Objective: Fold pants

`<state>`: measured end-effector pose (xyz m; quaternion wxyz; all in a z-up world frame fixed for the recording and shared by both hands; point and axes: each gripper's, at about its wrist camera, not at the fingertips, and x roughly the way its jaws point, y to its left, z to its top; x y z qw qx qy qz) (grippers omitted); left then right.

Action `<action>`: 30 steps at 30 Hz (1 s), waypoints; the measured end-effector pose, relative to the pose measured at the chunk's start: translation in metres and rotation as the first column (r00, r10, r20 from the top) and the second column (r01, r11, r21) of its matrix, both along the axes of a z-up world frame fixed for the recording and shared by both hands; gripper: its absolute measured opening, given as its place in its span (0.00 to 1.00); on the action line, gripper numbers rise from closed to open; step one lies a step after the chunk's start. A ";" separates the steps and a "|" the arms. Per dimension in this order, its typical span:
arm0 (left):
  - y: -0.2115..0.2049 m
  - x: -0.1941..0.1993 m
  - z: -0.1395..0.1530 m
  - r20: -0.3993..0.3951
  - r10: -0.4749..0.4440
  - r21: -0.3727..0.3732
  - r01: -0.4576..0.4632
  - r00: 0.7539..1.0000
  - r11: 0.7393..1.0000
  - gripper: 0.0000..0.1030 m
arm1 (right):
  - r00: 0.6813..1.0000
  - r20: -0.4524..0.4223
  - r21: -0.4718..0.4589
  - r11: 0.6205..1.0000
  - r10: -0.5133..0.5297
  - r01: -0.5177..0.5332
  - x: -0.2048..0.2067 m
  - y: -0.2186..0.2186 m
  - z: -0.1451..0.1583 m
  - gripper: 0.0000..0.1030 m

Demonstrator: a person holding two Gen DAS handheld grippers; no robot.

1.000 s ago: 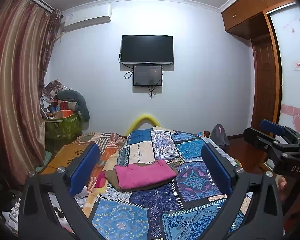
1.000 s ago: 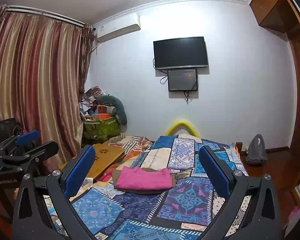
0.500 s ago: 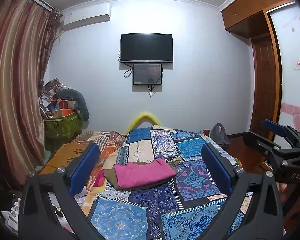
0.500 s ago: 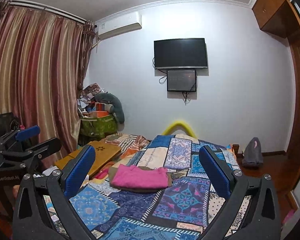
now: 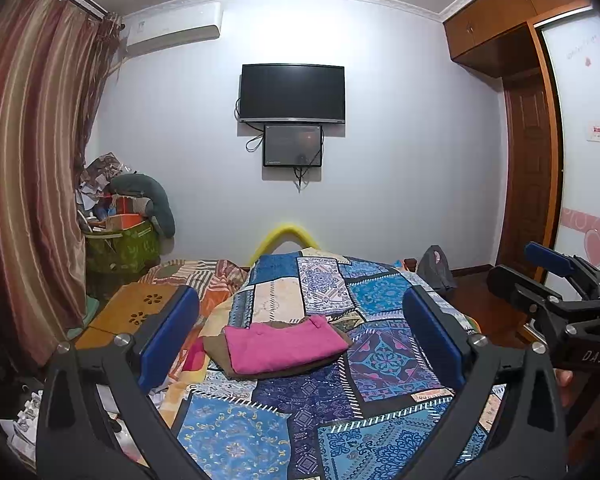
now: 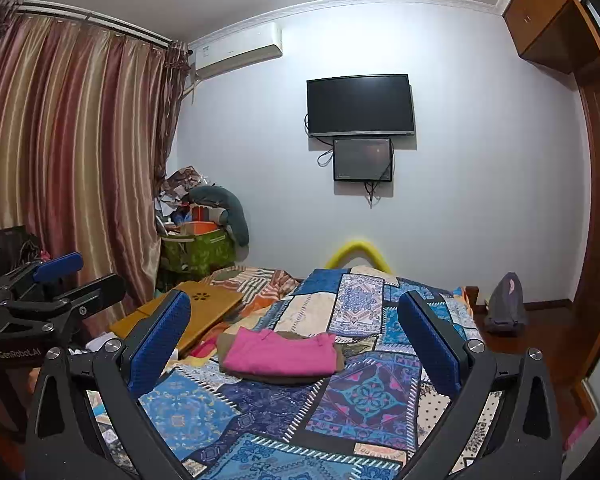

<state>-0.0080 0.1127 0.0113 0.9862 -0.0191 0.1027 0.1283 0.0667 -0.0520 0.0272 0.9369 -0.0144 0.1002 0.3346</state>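
Folded pink pants point(image 5: 280, 344) lie on top of a folded brown garment point(image 5: 216, 350) in the middle of the patchwork bedspread point(image 5: 372, 360). They also show in the right wrist view point(image 6: 280, 354) on the brown garment point(image 6: 340, 360). My left gripper point(image 5: 300, 336) is open and empty, held well back above the bed. My right gripper point(image 6: 296, 344) is open and empty, also held back above the bed. Each gripper shows at the edge of the other's view: the right one point(image 5: 556, 288) and the left one point(image 6: 60, 284).
A wooden lap desk point(image 6: 196, 312) lies at the bed's left edge. A green basket of clutter point(image 5: 120, 248) stands by the striped curtains point(image 5: 24, 184). A grey bag point(image 6: 506, 300) sits on the floor at right. A TV point(image 5: 292, 94) hangs on the far wall.
Both grippers have drifted slightly; the view has shifted a little downward and back. The pants stack has not moved. Both stay open.
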 end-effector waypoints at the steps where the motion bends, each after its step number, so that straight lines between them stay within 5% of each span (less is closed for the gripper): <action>1: 0.000 0.000 0.000 0.001 -0.001 -0.001 0.001 1.000 1.000 1.00 | 1.000 0.000 0.001 1.000 0.000 0.000 0.000 0.000 0.000 1.00; 30: -0.003 0.002 -0.001 0.000 -0.006 -0.015 0.006 1.000 1.000 1.00 | 1.000 -0.005 0.018 1.000 0.006 -0.006 0.000 0.000 0.001 1.00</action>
